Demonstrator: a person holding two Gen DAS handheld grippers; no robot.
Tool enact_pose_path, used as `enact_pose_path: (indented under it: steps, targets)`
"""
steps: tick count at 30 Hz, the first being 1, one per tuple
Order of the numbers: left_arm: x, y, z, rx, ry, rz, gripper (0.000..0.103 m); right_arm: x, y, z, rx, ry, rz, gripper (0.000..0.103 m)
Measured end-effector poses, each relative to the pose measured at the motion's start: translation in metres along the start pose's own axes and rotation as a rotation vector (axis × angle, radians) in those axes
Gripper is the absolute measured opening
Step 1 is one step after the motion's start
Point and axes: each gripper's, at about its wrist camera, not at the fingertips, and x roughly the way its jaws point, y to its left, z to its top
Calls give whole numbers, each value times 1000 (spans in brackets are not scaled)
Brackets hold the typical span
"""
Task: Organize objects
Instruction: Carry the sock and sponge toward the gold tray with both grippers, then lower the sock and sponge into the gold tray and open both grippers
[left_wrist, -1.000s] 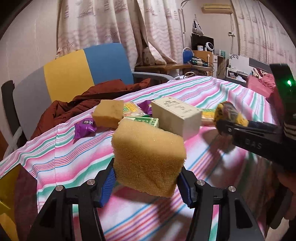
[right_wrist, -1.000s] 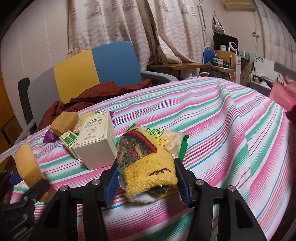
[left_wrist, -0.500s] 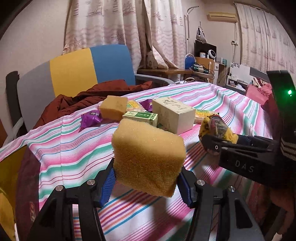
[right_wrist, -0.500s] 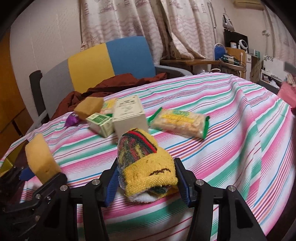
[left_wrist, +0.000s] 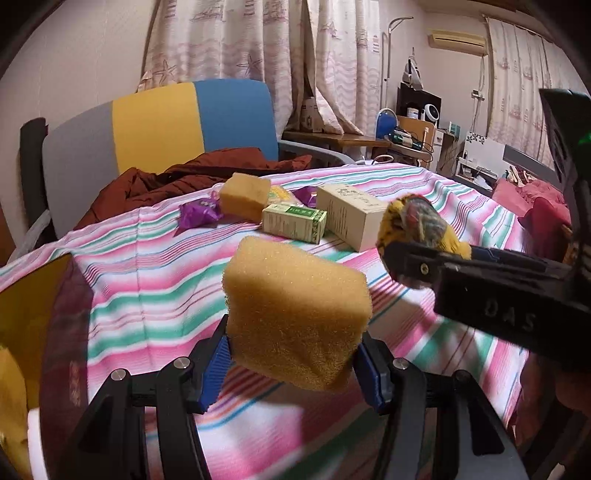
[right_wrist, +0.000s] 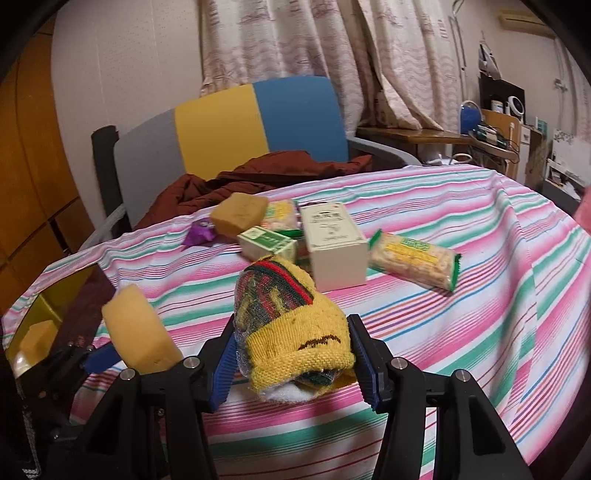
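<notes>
My left gripper (left_wrist: 295, 363) is clamped on a yellow sponge (left_wrist: 297, 317), my right gripper (right_wrist: 291, 363) on a rolled knitted sock (right_wrist: 291, 332) — yellow, with red and green stripes. Over the last second I have drawn both back toward the near edge of the striped tablecloth (right_wrist: 461, 314), loads held clear above it; the pile now sits farther off. I judge both picks done, with carrying away next. Beyond lie the green carton (right_wrist: 267, 243), the beige box (right_wrist: 334, 247) and the cracker packet (right_wrist: 413, 262). Farther still sit a second sponge (right_wrist: 238, 214) and a purple wrapper (right_wrist: 201, 234) — all yet to sort.
</notes>
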Motion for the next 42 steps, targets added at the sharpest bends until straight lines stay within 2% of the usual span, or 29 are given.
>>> enact_pose_path:
  steps: [9,15,21,27,31,37,42]
  targets:
    - [-53,9,-38,-43,-16,-39,60,-2,23,-6,-27,22,54,56]
    - [-83,22,-44,-115,-25,-77,60,-4,40,-11,-48,44,95,56]
    - [-119,42,-47,-157,-73,-70,60,-17,68,-15,-90,41,170,56]
    - [-148,77,-54,-220,-96,-25,60,-31,98,-19,-121,42,248,56]
    - [-164,107,-60,-258,-106,33,60,-40,120,-18,-132,49,318,57]
    - [-174,152,-74,-321,-66,90,61,-54,164,-24,-173,63,430,57]
    - [-177,185,-90,-378,-16,171,61,-59,206,-31,-240,86,502,58]
